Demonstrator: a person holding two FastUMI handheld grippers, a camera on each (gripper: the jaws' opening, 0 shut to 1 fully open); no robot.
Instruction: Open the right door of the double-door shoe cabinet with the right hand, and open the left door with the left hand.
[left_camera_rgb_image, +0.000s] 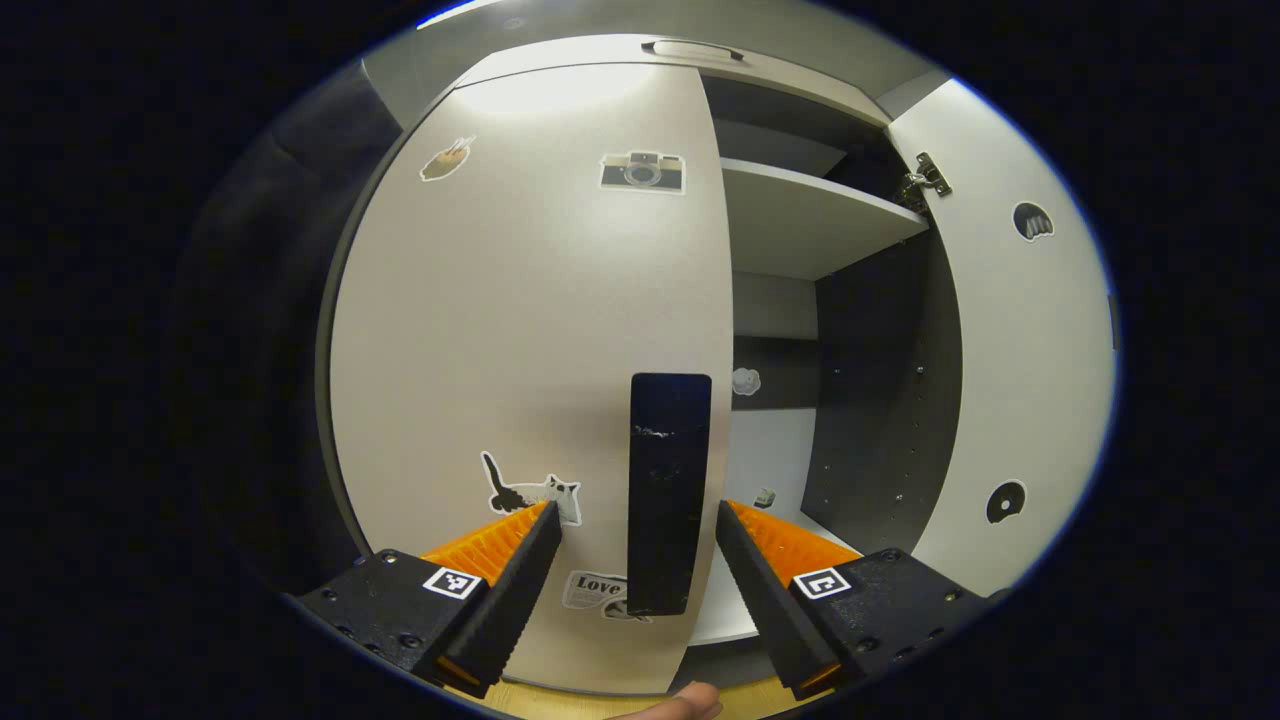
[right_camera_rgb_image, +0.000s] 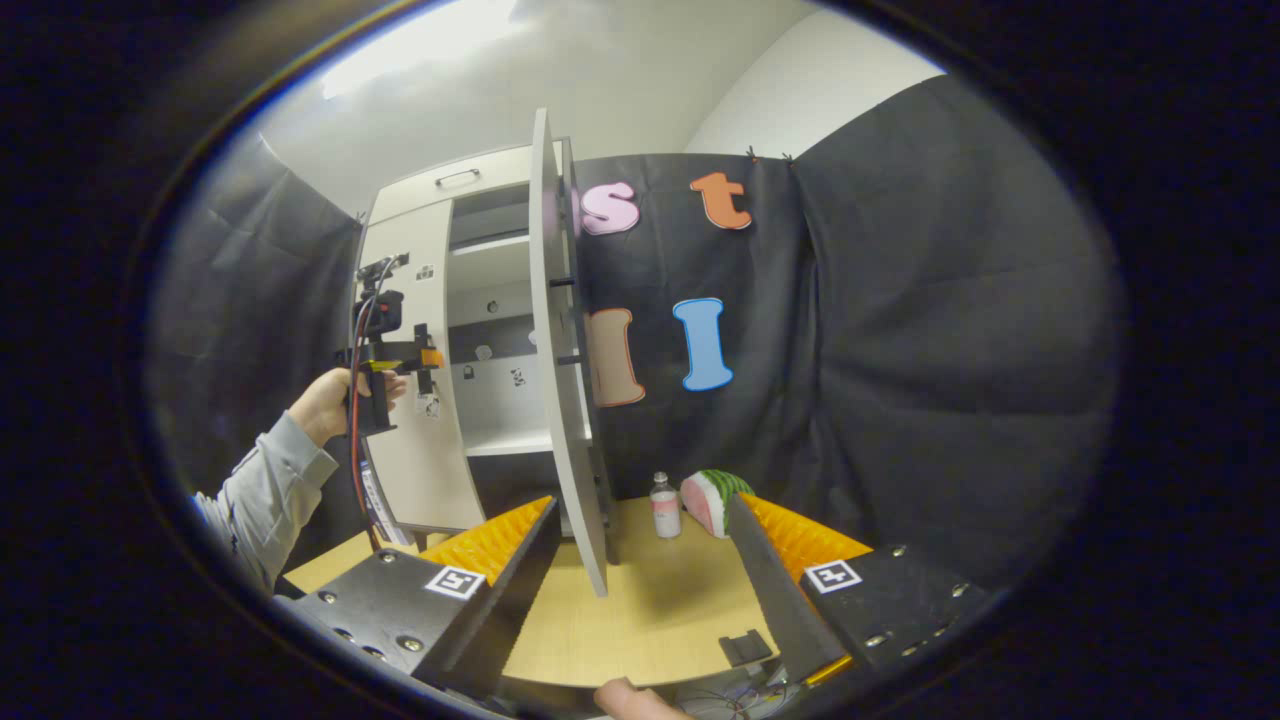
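Left gripper view: the left gripper (left_camera_rgb_image: 638, 520), fingers apart, faces the shoe cabinet (left_camera_rgb_image: 700, 60). The dark handle (left_camera_rgb_image: 668, 493) on the left door (left_camera_rgb_image: 530, 330) lies between the two fingers, neither of which visibly touches it. The left door stands nearly closed against the cabinet front and bears stickers, among them a camera sticker (left_camera_rgb_image: 642, 172) and a cat sticker (left_camera_rgb_image: 530, 490). The right door (left_camera_rgb_image: 1020, 330) is swung wide open on its hinge (left_camera_rgb_image: 925, 180), exposing a shelf (left_camera_rgb_image: 810, 215) inside the cabinet.

Right gripper view: the right gripper (right_camera_rgb_image: 640, 515), fingers apart and holding nothing, sits back from the cabinet above a wooden tabletop (right_camera_rgb_image: 660, 600). The open right door is seen edge-on between its fingers. A hand (right_camera_rgb_image: 330, 400) with a grey sleeve (right_camera_rgb_image: 265, 490) holds the left gripper at the left door. Beside the cabinet's right side stand a small bottle (right_camera_rgb_image: 664, 507) and a watermelon slice (right_camera_rgb_image: 712, 497).
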